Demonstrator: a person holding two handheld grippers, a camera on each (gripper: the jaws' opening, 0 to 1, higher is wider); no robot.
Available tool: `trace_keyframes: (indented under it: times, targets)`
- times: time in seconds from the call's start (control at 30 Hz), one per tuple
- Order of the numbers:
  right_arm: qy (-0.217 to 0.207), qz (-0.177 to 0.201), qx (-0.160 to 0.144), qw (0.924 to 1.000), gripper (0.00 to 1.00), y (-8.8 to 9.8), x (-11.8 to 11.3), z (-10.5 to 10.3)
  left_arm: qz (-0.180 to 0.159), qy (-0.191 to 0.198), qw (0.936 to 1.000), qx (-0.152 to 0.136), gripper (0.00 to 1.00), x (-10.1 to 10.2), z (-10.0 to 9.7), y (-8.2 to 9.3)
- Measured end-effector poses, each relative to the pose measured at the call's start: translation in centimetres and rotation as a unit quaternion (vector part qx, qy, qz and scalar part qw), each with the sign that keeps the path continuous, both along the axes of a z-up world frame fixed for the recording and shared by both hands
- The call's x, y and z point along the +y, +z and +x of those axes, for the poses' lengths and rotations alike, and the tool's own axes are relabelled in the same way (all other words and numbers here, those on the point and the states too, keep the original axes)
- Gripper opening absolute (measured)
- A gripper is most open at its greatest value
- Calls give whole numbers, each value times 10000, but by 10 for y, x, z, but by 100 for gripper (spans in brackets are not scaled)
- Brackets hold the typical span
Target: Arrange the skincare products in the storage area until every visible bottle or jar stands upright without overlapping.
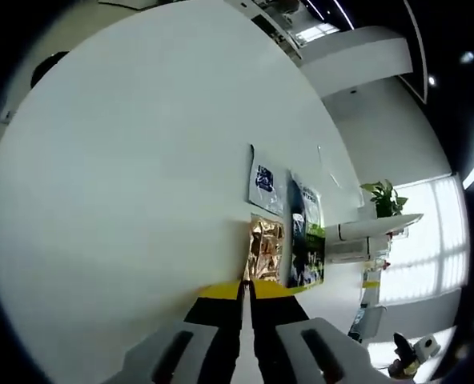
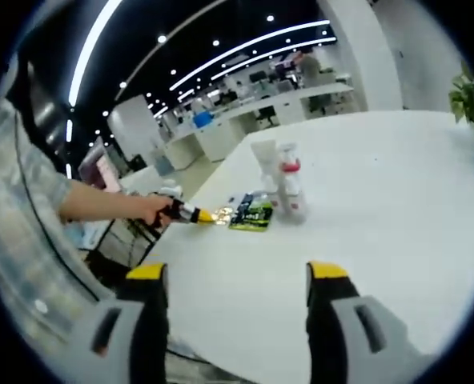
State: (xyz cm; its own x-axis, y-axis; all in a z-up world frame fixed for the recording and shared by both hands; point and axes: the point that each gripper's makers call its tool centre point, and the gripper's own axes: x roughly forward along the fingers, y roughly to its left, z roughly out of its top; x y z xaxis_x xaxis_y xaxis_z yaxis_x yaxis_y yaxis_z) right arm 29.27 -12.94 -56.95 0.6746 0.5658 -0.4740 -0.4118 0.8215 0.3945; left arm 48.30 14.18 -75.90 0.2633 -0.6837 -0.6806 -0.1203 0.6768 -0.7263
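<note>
The skincare things sit together on the white table [image 2: 397, 184]: two pale bottles [image 2: 283, 186], one with a red band, stand upright and touching or nearly so, and just beside them lie flat packets [image 2: 251, 214], a green-and-black one, a blue one and a gold foil one. From the left gripper's own view the gold packet [image 1: 267, 250] lies right at the tips of the left gripper [image 1: 246, 290], with the green packet [image 1: 307, 240] and a blue-and-white packet [image 1: 265, 182] just beyond. Its jaws are pressed together with nothing visibly between them, though the tips may be touching the gold packet's edge; the view is too close to say. The right gripper [image 2: 239, 274] hangs well back from the group, jaws spread wide and empty. The step looks like nudging or lifting the packets away from the bottles. To do it well, the left gripper should part its jaws before closing on a packet's edge, keep low and slide gently, and stay clear of the bottles, which look tall enough to topple easily.
</note>
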Motion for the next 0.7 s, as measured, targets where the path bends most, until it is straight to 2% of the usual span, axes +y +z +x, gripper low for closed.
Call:
trace_keyframes:
  times: [0.23, 0.43, 0.7]
  targets:
    - [-80, 67, 46, 9999, 67, -5, -2, -5, 130, -199, 9997, 55, 3, -3, -2, 0]
    - [-33, 37, 63, 10000, 67, -7, 0, -9, 257, -330, 9991, 67, 5, 5, 2, -2]
    - [-142, 93, 4, 9999, 67, -4, -6, -6, 379, -434, 9983, -9, 14, 3, 2, 7]
